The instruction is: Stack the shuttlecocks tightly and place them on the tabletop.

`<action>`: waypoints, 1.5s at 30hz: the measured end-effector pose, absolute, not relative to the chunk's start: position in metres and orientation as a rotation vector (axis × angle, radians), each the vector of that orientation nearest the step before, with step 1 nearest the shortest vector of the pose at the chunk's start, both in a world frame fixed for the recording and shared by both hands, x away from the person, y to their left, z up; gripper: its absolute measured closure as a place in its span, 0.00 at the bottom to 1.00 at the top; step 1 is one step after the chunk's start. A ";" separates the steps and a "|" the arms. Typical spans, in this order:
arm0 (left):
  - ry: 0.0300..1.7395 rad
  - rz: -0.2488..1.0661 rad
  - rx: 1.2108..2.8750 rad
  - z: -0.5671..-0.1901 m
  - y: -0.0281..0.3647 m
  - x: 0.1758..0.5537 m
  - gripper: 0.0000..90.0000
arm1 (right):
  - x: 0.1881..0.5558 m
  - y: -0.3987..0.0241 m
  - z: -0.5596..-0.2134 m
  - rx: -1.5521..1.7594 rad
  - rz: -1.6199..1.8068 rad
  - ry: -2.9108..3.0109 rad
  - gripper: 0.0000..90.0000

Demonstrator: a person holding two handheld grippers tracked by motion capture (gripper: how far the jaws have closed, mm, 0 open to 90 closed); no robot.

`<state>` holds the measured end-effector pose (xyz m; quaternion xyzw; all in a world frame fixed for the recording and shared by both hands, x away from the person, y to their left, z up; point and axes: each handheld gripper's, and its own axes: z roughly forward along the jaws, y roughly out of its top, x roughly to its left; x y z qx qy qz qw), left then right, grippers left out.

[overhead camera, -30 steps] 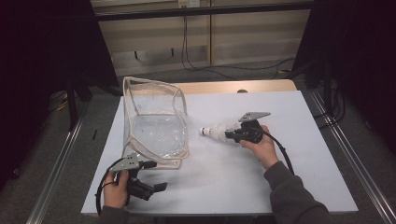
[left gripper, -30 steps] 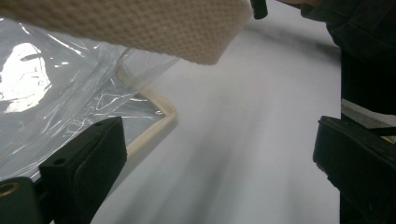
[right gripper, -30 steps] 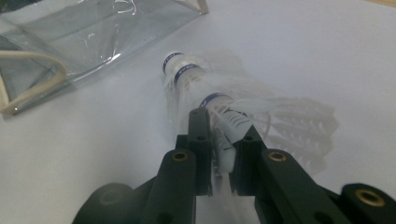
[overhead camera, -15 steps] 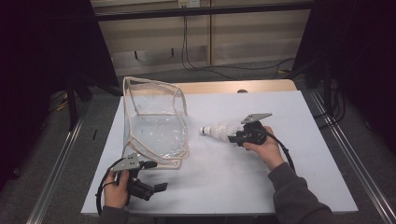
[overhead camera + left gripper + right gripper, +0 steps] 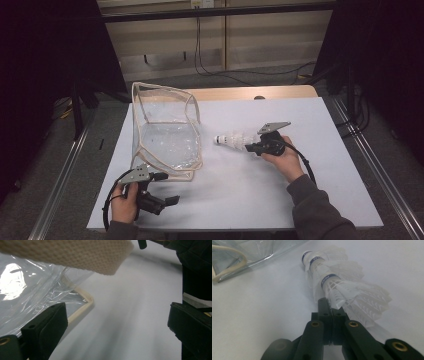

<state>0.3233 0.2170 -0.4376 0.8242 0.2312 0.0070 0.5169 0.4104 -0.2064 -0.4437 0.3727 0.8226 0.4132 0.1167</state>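
A stack of white shuttlecocks [image 5: 232, 140] lies on its side on the white table [image 5: 300, 120], corks toward the bag. My right gripper [image 5: 248, 147] sits at the stack's feathered end. Its jaws have just been closing. In the right gripper view they [image 5: 329, 305] stand pressed together, with the edge of the last feather skirt pinched at their tips; the shuttlecocks [image 5: 332, 272] stretch away from them. My left gripper [image 5: 172, 201] rests near the table's front left, open, with nothing between its fingers [image 5: 47, 327]. A clear plastic bag [image 5: 165, 135] with cream trim stands just beyond it.
The bag's cream strap [image 5: 75, 255] hangs close over the left gripper, and its trimmed corner [image 5: 85, 300] lies beside the left jaw. A wooden board [image 5: 240, 93] borders the table's far edge. Metal rails [image 5: 370, 160] run along both sides.
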 end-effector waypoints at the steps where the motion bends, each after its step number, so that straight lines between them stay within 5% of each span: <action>1: 0.555 0.017 1.978 -0.438 0.217 0.323 0.03 | 0.411 -0.206 -0.443 1.085 1.216 2.403 1.00; 45: 0.557 0.015 1.981 -0.439 0.218 0.325 0.03 | 0.417 -0.195 -0.446 1.054 1.284 2.384 1.00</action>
